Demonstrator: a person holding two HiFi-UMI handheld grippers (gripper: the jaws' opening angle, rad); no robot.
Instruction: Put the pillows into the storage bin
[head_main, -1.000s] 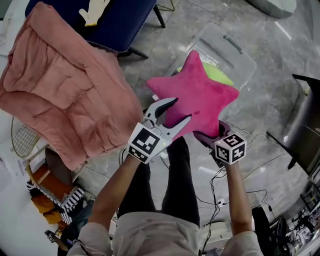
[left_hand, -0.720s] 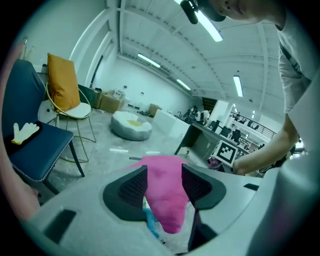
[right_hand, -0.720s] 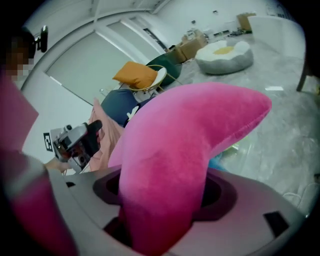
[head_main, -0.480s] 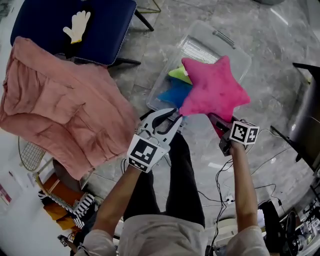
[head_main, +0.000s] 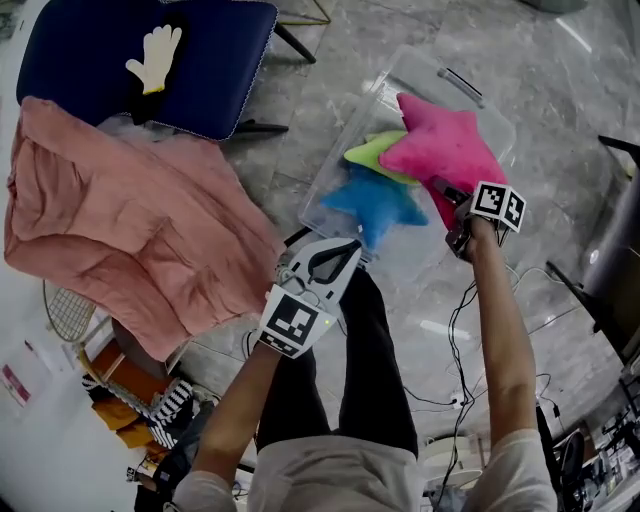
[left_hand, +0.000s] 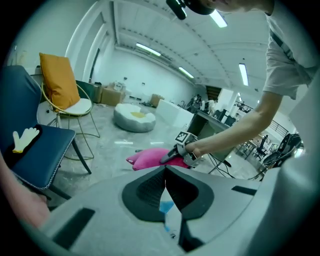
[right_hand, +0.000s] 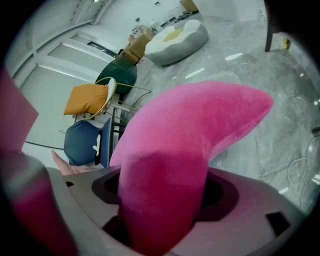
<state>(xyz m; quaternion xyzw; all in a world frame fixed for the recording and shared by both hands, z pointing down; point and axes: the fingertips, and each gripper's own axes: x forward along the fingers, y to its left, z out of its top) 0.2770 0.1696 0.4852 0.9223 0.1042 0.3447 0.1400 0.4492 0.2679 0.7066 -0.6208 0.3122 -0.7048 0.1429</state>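
A pink star pillow (head_main: 440, 150) lies over the far end of the clear storage bin (head_main: 415, 245), on top of a green pillow (head_main: 372, 152) and a blue star pillow (head_main: 370, 200). My right gripper (head_main: 447, 192) holds one arm of the pink star (right_hand: 190, 135). That arm fills the gap between the jaws, which are opening slightly. My left gripper (head_main: 348, 252) hangs at the bin's near edge, shut and empty. In the left gripper view its jaws (left_hand: 165, 172) meet, with the pink star (left_hand: 150, 157) and the right gripper (left_hand: 174, 154) beyond.
A navy chair (head_main: 200, 70) with a white glove (head_main: 155, 55) stands at the far left. A pink blanket (head_main: 130, 230) spreads beside it. Cables (head_main: 450, 360) trail on the marble floor by the person's legs (head_main: 350, 340). A dark table edge (head_main: 615, 250) is at the right.
The pink star has moved away from me and down onto the bin, carried by the right gripper. The left gripper has let go of it and closed, dropping back toward me.
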